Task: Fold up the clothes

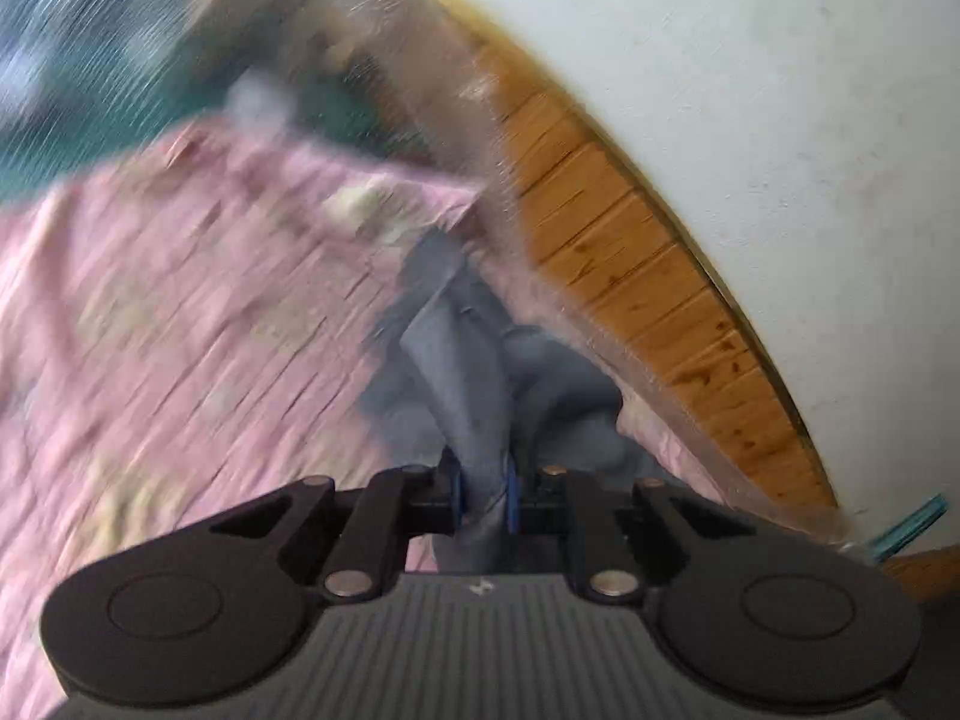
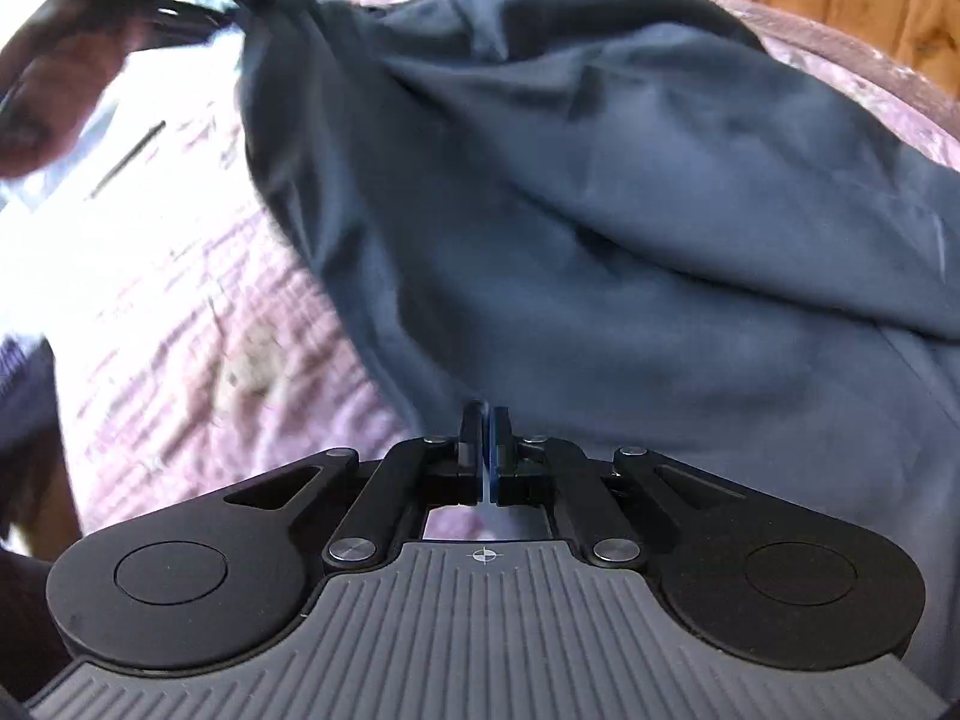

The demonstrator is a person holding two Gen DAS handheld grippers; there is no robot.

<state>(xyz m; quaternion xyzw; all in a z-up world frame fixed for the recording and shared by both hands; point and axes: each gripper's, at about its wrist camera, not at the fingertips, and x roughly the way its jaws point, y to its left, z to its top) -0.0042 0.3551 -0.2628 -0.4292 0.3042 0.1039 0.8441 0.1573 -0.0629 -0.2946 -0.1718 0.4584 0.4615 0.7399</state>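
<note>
1. My left tongs are clamped on a bunched fold of the grey-blue garment, which stretches ahead of them over the pink quilt on the bed. That pinch is a thick, uneven wad; I judge a tug could pull it free.
2. My right tongs are closed completely, and I see no cloth between the pads. The garment lies just ahead and to their right, so this side may have missed the fabric.
3. With one corner held, the garment would hang twisted and fold crooked.
4. Blur in both views suggests fast motion, which could drag the quilt.
</note>
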